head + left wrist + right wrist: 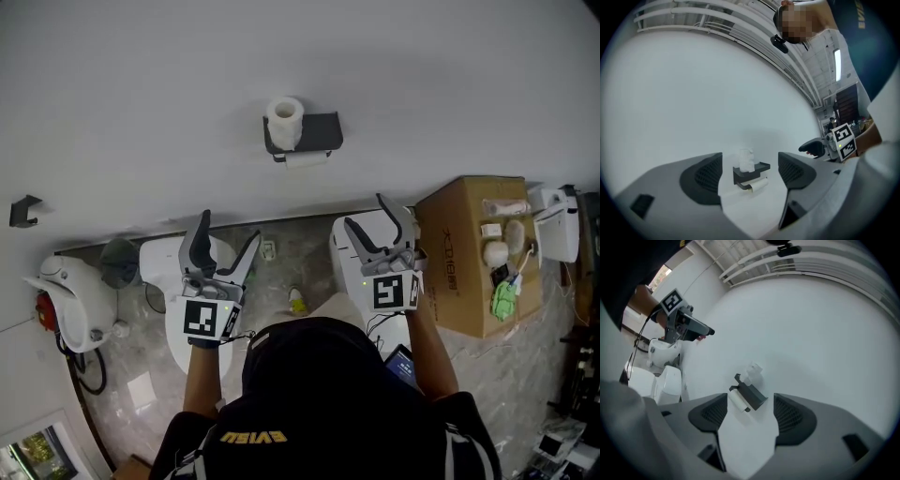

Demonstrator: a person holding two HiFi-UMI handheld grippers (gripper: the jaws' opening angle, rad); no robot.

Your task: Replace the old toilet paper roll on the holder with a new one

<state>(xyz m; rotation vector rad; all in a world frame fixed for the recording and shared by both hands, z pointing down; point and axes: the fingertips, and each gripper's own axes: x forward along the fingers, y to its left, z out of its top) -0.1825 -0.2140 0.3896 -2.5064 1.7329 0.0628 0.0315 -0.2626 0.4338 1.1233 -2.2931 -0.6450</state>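
Because both rolls are wound paper, expect them to be light, soft and easily crushed. A hold across the outer curve with moderate closure should serve better than a pinch on a loose sheet. The left claw (230, 234) and the right claw (366, 214) are both spread wide and carry nothing, and each points at the wall (141, 94). The holder (319, 131) is a dark, matte, angular bracket with a flat shelf. It is fixed well ahead of both claws, framed between each pair of jaws and far from contact. The new roll (284, 121) stands upright on the shelf, at the end nearer the left claw. It is a plump white cylinder with a slightly crinkled outline. The old roll (307, 159) hangs on the bar under the shelf and is a thin, smooth white cylinder that appears nearly spent. It is probably stiffer, being mostly core, and should tolerate a firmer hold. Which end of the bar is open cannot be told. The wall is plain and smooth.
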